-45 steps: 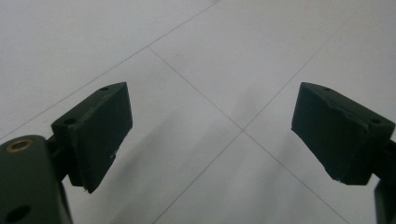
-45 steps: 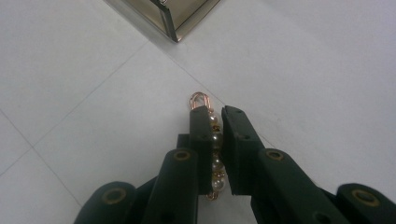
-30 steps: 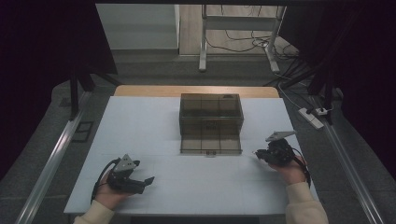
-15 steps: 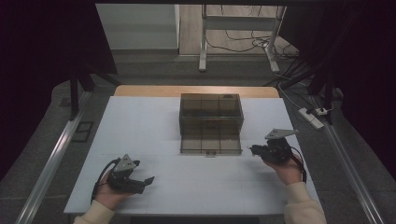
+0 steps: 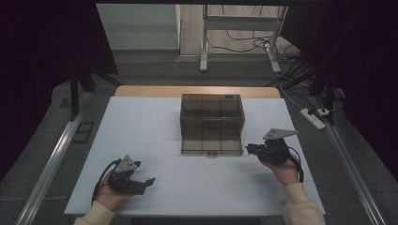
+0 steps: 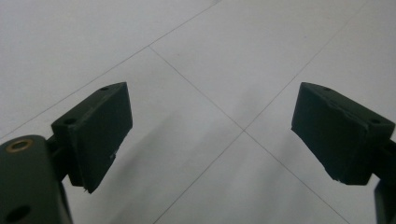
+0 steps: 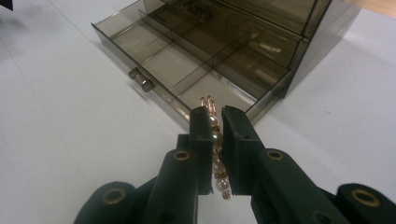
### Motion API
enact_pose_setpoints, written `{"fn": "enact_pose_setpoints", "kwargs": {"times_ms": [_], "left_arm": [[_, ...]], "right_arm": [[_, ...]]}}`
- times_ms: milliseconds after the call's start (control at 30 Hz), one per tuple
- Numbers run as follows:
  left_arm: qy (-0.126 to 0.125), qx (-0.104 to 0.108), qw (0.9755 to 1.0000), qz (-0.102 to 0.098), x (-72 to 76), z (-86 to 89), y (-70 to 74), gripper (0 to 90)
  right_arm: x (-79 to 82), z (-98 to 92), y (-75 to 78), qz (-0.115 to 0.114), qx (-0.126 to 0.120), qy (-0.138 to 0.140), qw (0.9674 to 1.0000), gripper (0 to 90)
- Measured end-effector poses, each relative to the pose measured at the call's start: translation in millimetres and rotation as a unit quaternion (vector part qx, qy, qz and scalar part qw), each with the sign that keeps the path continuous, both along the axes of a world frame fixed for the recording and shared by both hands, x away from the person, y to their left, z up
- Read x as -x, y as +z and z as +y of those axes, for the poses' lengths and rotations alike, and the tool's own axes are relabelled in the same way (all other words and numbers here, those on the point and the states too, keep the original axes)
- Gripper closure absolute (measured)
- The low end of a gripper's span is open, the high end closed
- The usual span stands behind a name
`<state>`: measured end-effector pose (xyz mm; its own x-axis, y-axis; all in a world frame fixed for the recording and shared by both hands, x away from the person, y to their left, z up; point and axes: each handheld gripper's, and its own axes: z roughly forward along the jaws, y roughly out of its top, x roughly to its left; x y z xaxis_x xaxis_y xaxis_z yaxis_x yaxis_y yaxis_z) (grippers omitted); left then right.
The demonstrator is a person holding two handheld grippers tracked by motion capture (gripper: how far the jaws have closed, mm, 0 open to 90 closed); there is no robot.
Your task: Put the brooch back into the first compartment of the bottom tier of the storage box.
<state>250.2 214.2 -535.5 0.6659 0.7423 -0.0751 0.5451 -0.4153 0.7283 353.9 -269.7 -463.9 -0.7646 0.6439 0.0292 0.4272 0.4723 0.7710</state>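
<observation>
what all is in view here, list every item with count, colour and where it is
smoky transparent plastic drawer organiser: one, brown-grey, middle of the table, toward the far side
pulled-out drawer with divided compartments: one, same smoky plastic, open at the organiser's near side, small knob on its front
pearl-and-gold beaded hair clip: one, white beads on rose-gold metal, clamped between the right jaws, just short of the drawer's corner
white tabletop with thin seam lines: one, wooden strip along its far edge
white power strip: one, on the floor right of the table
left hand-held gripper: one, black, near left of the table, jaws wide apart over bare tabletop
right hand-held gripper: one, black, beside the drawer's right corner, shut on the clip
</observation>
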Motion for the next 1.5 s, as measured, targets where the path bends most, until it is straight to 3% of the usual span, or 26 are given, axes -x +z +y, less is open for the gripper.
{"fn": "enact_pose_setpoints", "kwargs": {"times_ms": [800, 1500], "left_arm": [[0.003, 0.002, 1.0, 0.0, -0.3, 0.6, -0.1, 12.1], [0.004, 0.001, 1.0, -0.002, -0.5, 0.6, 0.0, 12.1]], "right_arm": [[-3.6, 29.8, 2.5, -0.02, -0.021, 0.023, 0.9993, 81.8], [-12.4, 58.1, 1.7, -0.023, -0.027, 0.046, 0.9983, 81.7]]}}
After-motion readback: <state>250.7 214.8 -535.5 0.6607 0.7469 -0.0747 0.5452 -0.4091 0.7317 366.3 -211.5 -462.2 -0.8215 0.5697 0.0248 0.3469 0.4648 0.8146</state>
